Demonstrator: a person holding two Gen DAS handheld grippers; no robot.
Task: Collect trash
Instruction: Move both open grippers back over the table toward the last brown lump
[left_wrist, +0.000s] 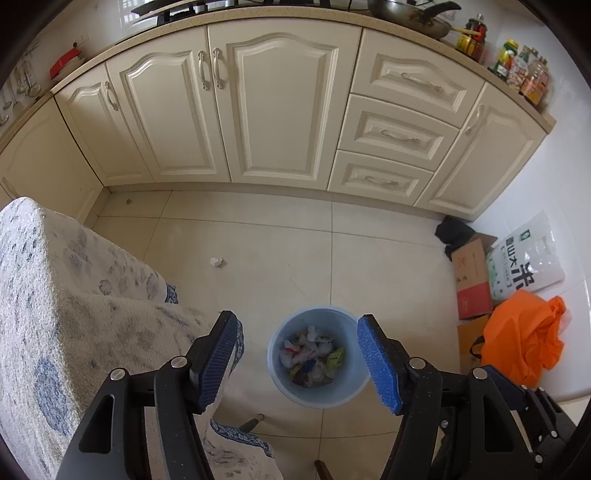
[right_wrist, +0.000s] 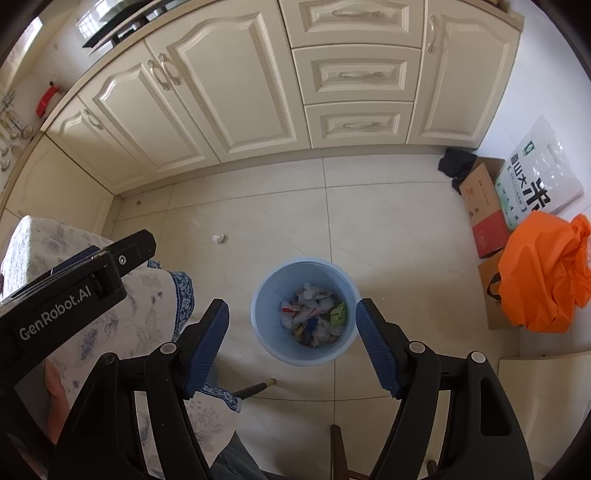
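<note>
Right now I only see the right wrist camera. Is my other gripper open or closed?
Observer: Open. The left gripper has its blue pads spread wide with nothing between them.
Operator: What's up on the counter? My picture cuts it off.
Observer: A wok with a dark handle sits on the countertop, above the drawers.
Operator: Anything else up there?
Observer: Yes, jars and bottles are crowded at the right end of the countertop.
</note>
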